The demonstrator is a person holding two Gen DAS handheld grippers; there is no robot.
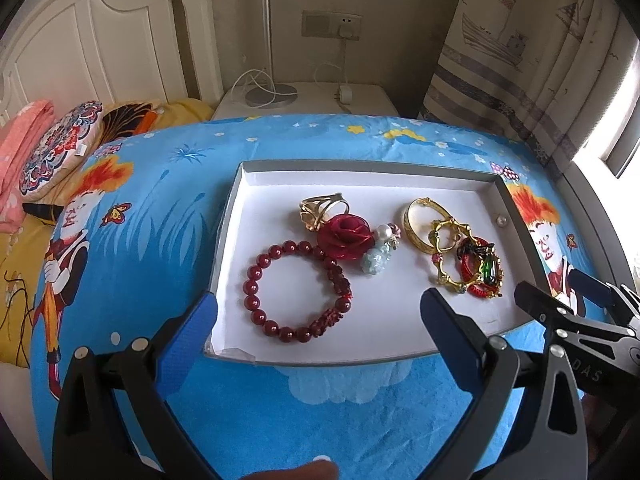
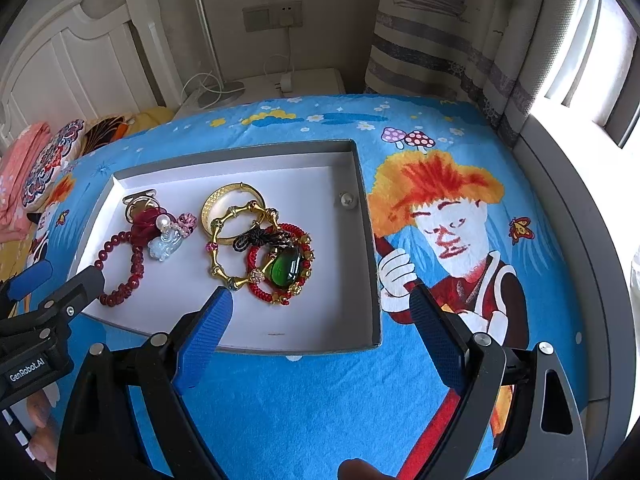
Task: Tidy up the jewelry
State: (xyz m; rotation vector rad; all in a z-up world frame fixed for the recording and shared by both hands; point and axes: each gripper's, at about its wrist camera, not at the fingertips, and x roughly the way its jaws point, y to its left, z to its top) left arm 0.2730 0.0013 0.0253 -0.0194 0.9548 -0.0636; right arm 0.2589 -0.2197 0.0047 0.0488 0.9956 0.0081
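The left gripper (image 1: pixel 318 312) and right gripper (image 2: pixel 322 312) both stand wide apart, holding nothing. The jewelry lies in the white tray (image 2: pixel 280 152) on the blue cartoon bedspread (image 2: pixel 280 400). The left gripper body reads "GenRobot.AI"; the right, partly, "DAS".

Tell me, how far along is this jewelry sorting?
Done: nothing obvious. The red bead bracelet, rose ornament, gold bangles and green-stone piece lie jumbled in the white box. In hand: nothing; the left gripper and right gripper hover open. Left: separating the overlapping pieces.
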